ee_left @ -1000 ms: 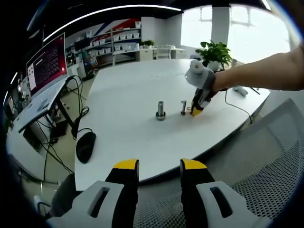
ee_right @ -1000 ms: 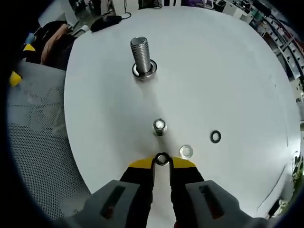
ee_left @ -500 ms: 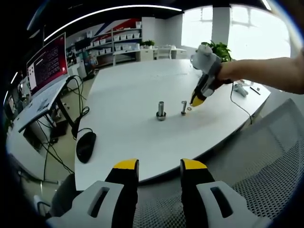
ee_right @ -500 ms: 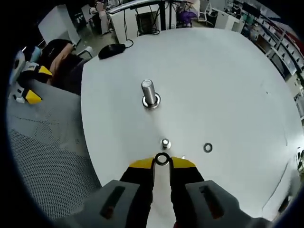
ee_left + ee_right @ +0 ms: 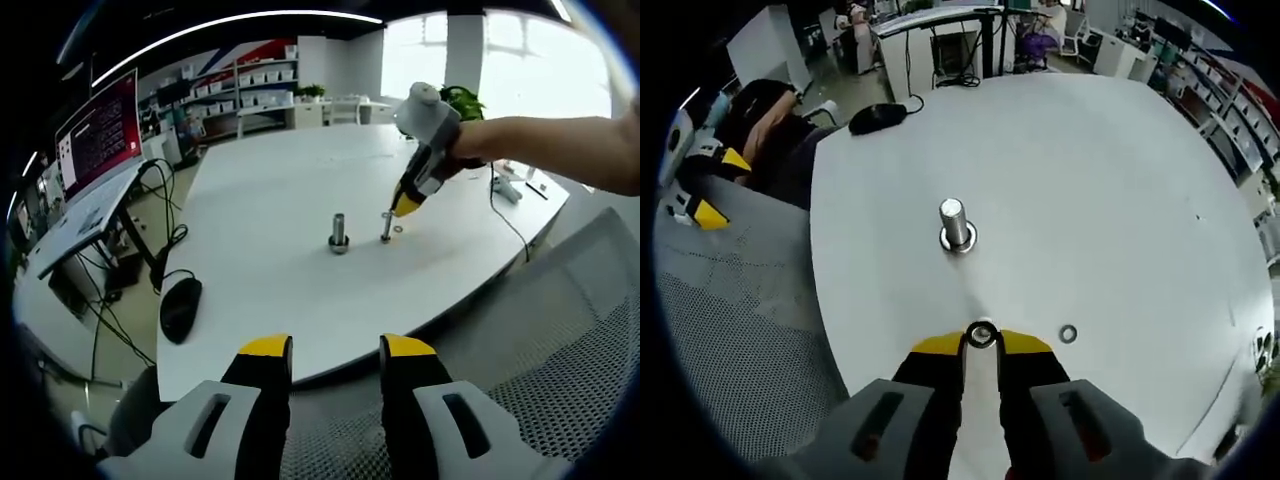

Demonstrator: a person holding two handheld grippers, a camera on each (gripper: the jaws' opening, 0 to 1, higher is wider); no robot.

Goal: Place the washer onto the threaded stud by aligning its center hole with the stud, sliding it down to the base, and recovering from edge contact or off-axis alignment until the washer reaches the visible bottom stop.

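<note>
Since a second ago, the right gripper (image 5: 981,344) has lifted the washer (image 5: 981,335) over the small threaded stud (image 5: 386,226).
On the white tabletop (image 5: 1120,180), the large bolt (image 5: 956,225) stands mid-table; a spare washer (image 5: 1068,333) lies beside the stud. Right jaws pinch the washer; the left gripper (image 5: 335,350) hangs parted off the near edge.

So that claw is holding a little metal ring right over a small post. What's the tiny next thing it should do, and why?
Probably ease the right claw straight down. The small dark metal washer pinched at its yellow tips sits directly over the top of the small threaded stud, so lowering should thread the hole onto it. If an edge catches, a slight nudge to re-centre would likely help.
</note>
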